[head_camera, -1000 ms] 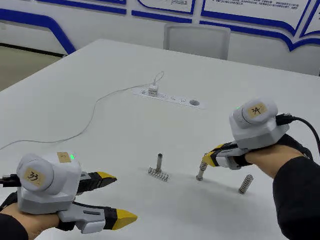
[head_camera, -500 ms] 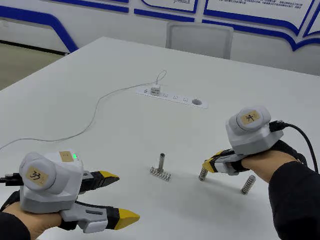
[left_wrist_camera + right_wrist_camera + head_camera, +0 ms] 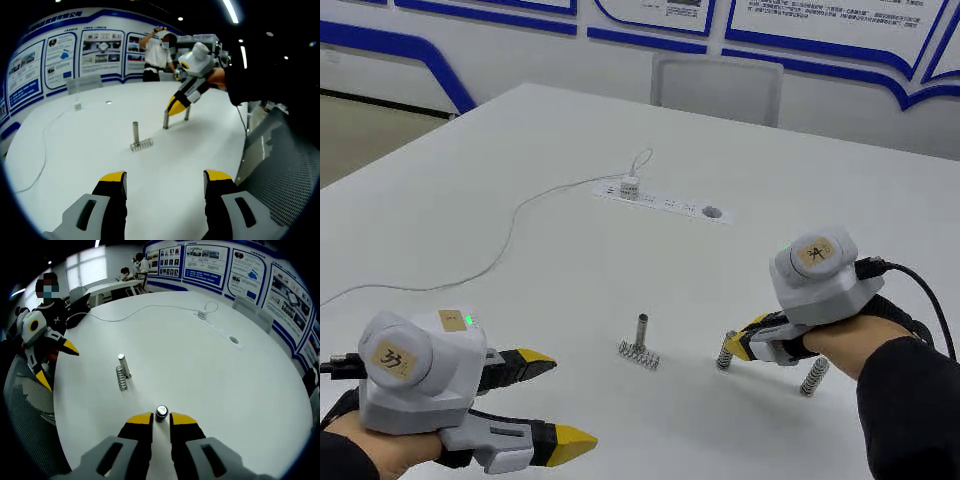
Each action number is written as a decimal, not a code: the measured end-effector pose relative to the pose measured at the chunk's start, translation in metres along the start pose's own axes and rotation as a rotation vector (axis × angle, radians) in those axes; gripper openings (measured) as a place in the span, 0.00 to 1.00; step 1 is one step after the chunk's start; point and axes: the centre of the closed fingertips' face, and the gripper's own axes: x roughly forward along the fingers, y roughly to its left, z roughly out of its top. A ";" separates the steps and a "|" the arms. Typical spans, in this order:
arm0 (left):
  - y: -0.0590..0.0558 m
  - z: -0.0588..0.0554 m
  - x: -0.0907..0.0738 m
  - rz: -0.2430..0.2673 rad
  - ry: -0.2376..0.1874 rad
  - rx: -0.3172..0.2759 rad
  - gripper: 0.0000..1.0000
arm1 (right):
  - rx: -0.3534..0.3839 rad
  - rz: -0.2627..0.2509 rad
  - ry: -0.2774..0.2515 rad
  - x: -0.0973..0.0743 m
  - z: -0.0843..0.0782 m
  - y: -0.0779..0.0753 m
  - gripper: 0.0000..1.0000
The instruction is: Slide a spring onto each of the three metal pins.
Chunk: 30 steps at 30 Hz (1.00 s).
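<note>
While the left gripper [image 3: 552, 400] hangs low over the white table [image 3: 470, 200] with its jaws spread wide and nothing between them, the right gripper [image 3: 161, 421] has its yellow tips drawn close around the top of a sprung pin [image 3: 161, 412]. Honestly can't tell if they're pinching it or just bracketing it. The second sprung pin [image 3: 813, 376] stands just right of that one, and the bare pin [image 3: 641, 329] is off to the left with the loose spring [image 3: 638, 352] lying flat right against its base.
</note>
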 end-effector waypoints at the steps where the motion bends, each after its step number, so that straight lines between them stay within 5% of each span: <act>1: 0.000 0.000 0.000 0.000 0.000 0.001 0.63 | 0.000 -0.001 0.000 -0.001 -0.001 0.001 0.14; 17: -0.001 0.000 0.000 -0.005 0.005 0.015 0.63 | -0.018 0.028 0.001 -0.010 -0.015 0.034 0.14; 30: 0.000 0.000 -0.002 0.002 0.004 0.012 0.63 | -0.085 0.088 -0.010 0.007 0.006 0.063 0.14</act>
